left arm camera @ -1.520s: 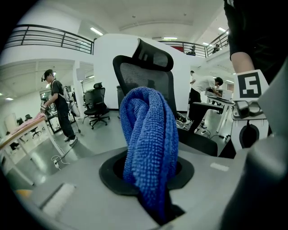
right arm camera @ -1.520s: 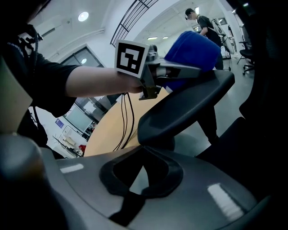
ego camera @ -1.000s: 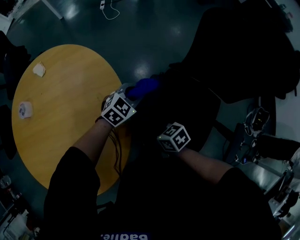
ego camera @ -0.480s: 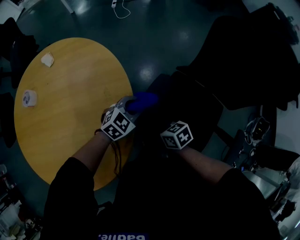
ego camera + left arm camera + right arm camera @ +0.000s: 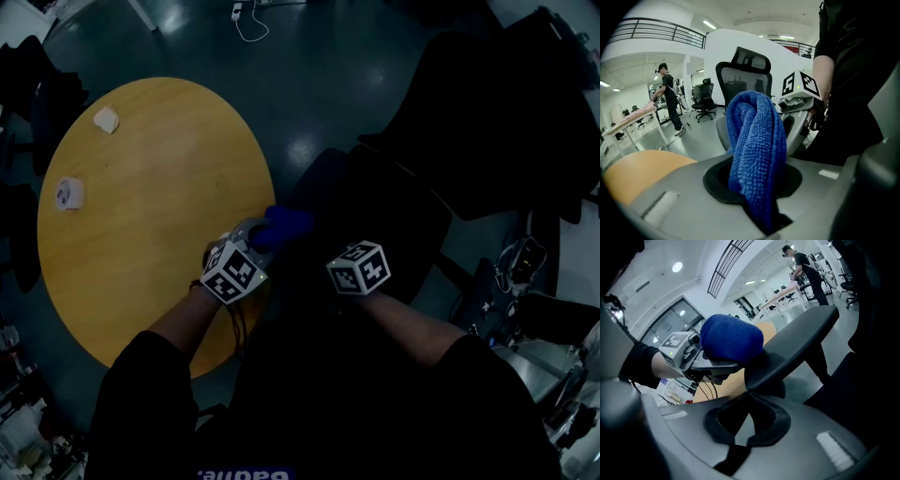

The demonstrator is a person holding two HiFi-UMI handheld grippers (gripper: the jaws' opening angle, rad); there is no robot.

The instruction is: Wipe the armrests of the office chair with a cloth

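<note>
Two grippers sit close below me, side by side over the near right edge of the round yellow wooden table (image 5: 150, 216). My left gripper (image 5: 255, 234) is clamped on the blue microfibre cloth (image 5: 757, 140). The left gripper view shows the fabric wedged between the black finger pads (image 5: 715, 180) and rising out of them in a thick folded bunch, so the jaws are held apart only by the cloth itself. My right gripper (image 5: 744, 416) has its black fingers (image 5: 764, 420) drawn together at the tips, and I see nothing between them. They lie just under the near end of the dark grey padded armrest (image 5: 801, 341).

From that side the cloth reads as a rounded blue wad pressed against the near end of the armrest, with the left gripper directly beneath and behind it. The armrest runs away from the wad towards the upper right. Beyond both grippers spreads the black office chair (image 5: 403, 216), too dark from the head view to make out much detail.

Further off on the table, a small round white item (image 5: 67, 194) lies at the left edge and a crumpled white scrap (image 5: 106, 119) near the far left edge, both well apart from the grippers. On the dark floor past the table a white cable (image 5: 246, 21) curls. Far back in the hall, a person (image 5: 668, 101) stands at a long bench.
</note>
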